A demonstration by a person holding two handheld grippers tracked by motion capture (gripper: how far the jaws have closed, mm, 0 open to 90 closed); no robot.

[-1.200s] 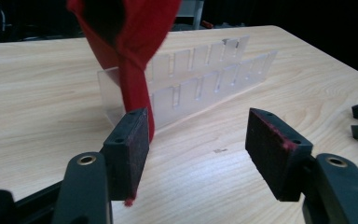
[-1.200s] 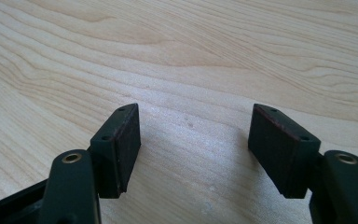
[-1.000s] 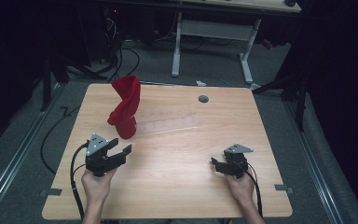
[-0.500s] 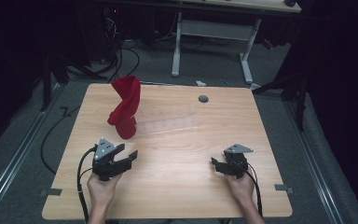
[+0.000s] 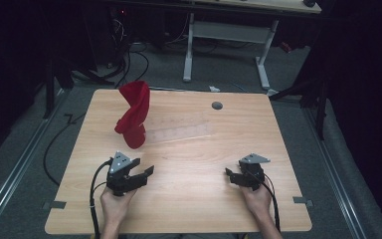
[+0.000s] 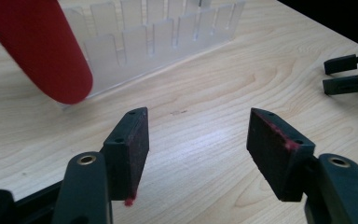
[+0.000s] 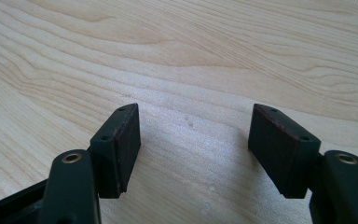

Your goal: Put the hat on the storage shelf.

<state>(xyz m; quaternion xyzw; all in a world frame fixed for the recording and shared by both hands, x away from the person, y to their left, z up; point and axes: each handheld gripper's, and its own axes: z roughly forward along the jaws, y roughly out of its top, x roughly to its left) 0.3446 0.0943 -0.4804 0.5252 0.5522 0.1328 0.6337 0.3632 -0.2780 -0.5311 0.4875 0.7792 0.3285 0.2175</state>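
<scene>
- While both hands rest near the person's edge, the light wooden worktop [image 5: 189,149] carries everything, with a small round grey grommet [image 5: 217,105] set into its far side.
- Standing on the left part of the worktop, the red cloth [image 5: 133,119] rises in a twisted, upright shape; its lower end sits at the left end of the clear rack, and in the left gripper view it hangs rounded in front of the rack's nearest slots.
- Lying flat beside the cloth, the clear plastic rack [image 5: 179,133] stretches to the right across the middle; its row of upright dividers shows in the left gripper view.
- Held low over the wood just nearer than the cloth, the left gripper [image 5: 138,178] has its jaws spread wide with nothing between them; bits of red fluff cling to the pads [image 6: 137,140].
- Well apart on the right, the right gripper [image 5: 235,177] hovers over bare wood, jaws likewise spread and holding nothing.
</scene>
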